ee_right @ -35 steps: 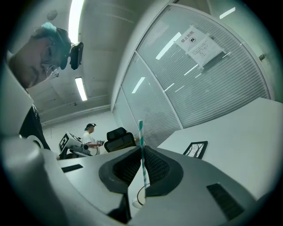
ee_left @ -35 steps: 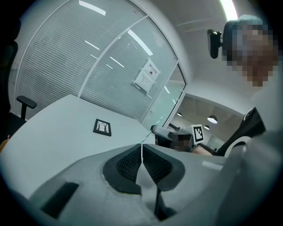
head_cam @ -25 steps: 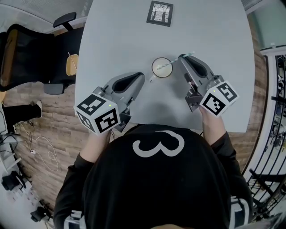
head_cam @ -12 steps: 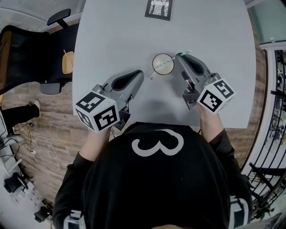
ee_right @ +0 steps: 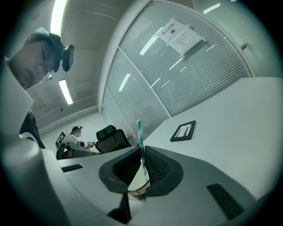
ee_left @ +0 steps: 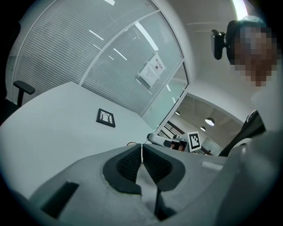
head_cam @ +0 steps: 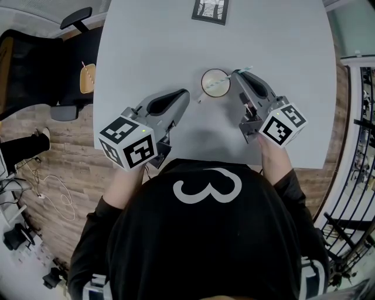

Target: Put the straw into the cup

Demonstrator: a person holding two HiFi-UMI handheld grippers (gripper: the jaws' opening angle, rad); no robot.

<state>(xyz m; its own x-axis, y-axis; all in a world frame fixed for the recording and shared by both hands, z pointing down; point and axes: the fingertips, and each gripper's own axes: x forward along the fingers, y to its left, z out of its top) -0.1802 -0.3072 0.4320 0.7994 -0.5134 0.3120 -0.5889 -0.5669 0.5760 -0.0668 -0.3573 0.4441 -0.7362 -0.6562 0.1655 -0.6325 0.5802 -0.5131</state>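
Almost nothing has shifted in the last second: the right gripper [head_cam: 238, 74] stays at the cup [head_cam: 215, 82] and the left gripper [head_cam: 186, 94] stays parked short of it.

Head view: two grippers, one cup, one straw [head_cam: 221, 88] and one framed picture [head_cam: 210, 10] on the pale table [head_cam: 146, 47]. The striped straw runs from just past the right fingers across the cup's mouth. Where its lower end sits is hard to make out. The picture lies well beyond both sets of fingers, its top cut off by the edge. One black chair [head_cam: 35, 64] stands off the table, to the left of the left fingers.

Left gripper view: the left gripper's [ee_left: 142, 152] fingers are pressed together on nothing, only a thin slit between them. The framed picture [ee_left: 106, 117] lies beyond them to the left, and the right gripper's marker cube [ee_left: 193, 141] shows beyond them to the right. The cup is mostly hidden behind the fingers.

Right gripper view: the right gripper's [ee_right: 143, 164] fingers are clamped on the single straw [ee_right: 139, 134], which rises above them. The cup [ee_right: 137, 189] shows only in part through the gap below them. The framed picture [ee_right: 182, 131] lies beyond to the right and the chair [ee_right: 110, 134] to the left.
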